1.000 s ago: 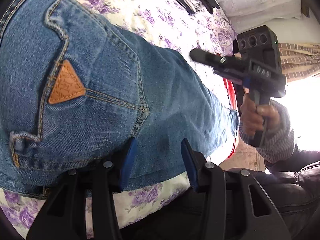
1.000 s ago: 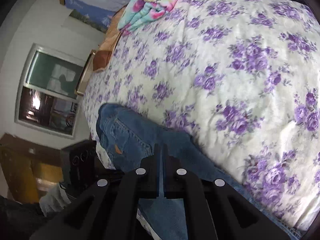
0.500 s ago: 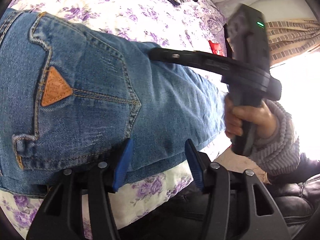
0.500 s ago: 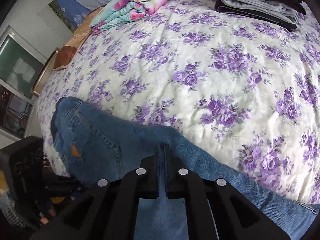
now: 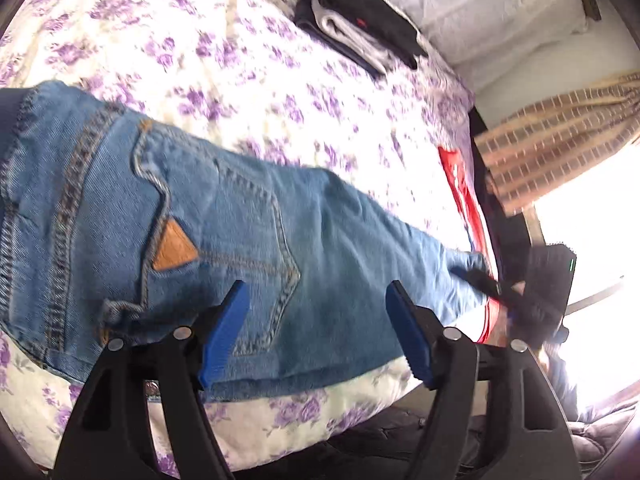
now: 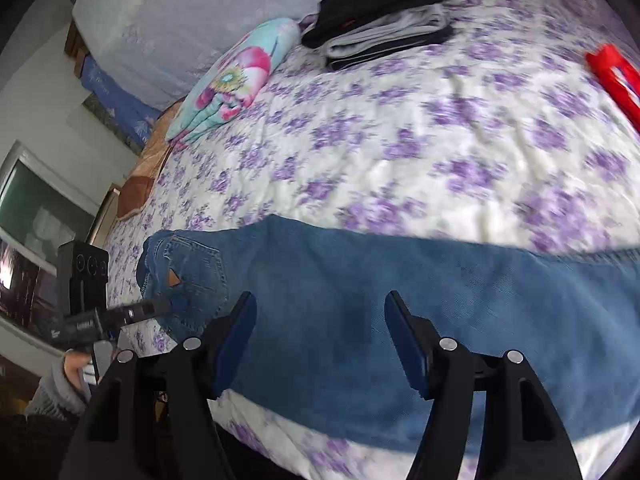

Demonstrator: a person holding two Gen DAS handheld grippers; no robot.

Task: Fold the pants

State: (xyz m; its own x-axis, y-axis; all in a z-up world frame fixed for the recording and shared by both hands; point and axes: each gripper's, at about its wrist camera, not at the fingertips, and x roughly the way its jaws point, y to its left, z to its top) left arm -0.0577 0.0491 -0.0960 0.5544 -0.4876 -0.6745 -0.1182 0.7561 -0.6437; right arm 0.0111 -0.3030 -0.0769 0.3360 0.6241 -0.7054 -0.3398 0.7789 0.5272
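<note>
Fingers on the left gripper (image 5: 316, 334) and right gripper (image 6: 320, 338) are spread wide, holding nothing, above the jeans (image 5: 248, 264) lying lengthwise along the bed (image 6: 400, 152) edge. Denim is heavy, limp, grippy; pinch waistband and hem. Only the right view shows the leg's length; the hem is blurred, probably near the red item (image 6: 616, 76).

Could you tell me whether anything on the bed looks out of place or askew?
Mostly no. The jeans lie flat along the near edge of the bedspread, and the folded clothes sit stacked. Only a red item near the far side edge looks stray; what it is cannot be told.
</note>
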